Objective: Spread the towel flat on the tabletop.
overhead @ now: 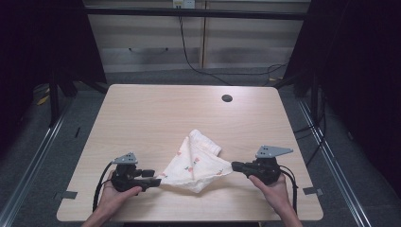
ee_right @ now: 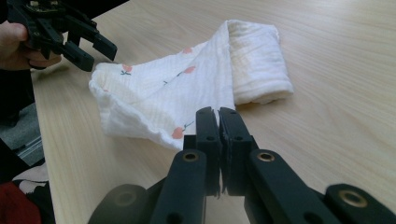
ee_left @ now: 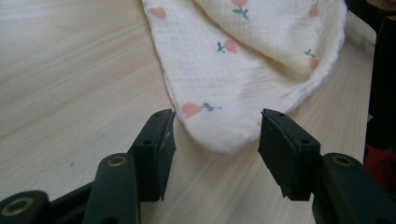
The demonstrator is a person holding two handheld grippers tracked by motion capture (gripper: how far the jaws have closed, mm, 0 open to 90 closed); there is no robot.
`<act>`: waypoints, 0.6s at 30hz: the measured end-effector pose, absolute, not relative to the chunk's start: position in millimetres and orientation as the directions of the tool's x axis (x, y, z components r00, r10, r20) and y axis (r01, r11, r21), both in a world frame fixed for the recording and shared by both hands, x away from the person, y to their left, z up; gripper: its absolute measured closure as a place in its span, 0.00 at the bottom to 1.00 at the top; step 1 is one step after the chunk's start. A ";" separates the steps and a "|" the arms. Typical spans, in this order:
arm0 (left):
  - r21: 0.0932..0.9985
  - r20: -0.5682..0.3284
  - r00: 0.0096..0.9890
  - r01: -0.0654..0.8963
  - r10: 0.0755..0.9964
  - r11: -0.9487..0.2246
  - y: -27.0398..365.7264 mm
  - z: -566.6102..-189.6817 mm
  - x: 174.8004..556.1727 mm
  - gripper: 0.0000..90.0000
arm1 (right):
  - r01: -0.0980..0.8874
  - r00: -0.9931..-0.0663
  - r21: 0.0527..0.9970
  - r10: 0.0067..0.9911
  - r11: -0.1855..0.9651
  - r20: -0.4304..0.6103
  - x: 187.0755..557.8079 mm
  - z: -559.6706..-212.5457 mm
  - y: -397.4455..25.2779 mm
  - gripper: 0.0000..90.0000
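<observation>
On the wooden table [overhead: 142, 113], left tongs [ee_left: 215, 135] gape at the cloth [overhead: 196, 165]; right tongs [ee_right: 218, 123] pinch it.

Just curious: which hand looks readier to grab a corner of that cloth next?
Probably the left. The left gripper has its jaws open around a corner of the cloth, while the right gripper is shut at its corner.

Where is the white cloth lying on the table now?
In the high view, the cloth lies on the table's near half, between the left gripper and right gripper.
</observation>
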State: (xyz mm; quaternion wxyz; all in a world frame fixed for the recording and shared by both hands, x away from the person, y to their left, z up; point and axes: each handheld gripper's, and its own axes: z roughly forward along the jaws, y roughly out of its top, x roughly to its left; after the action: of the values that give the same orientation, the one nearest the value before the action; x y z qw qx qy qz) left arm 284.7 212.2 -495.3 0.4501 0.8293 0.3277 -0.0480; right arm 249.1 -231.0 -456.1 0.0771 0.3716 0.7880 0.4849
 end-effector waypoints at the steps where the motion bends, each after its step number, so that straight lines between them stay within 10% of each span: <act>1: 0.712 -0.374 0.781 0.588 0.501 -0.385 211.3 -496.5 285.1 0.50 | 0.511 -0.712 0.821 0.660 0.254 0.239 249.1 -456.1 -231.0 0.98; 11: 0.704 -0.386 0.788 0.588 0.479 -0.399 202.6 -502.7 283.5 0.51 | 0.519 -0.710 0.813 0.662 0.263 0.239 246.4 -461.3 -231.8 0.98; 18: 0.701 -0.329 0.811 0.553 0.483 -0.451 195.1 -504.1 283.4 0.69 | 0.519 -0.712 0.813 0.661 0.265 0.239 246.7 -462.0 -231.0 0.98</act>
State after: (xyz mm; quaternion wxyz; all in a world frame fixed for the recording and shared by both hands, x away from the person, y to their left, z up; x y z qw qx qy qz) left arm 283.4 195.1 -504.1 0.4266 0.8507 0.3044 -0.0406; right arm 246.7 -231.0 -462.0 0.0739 0.3724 0.7919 0.4783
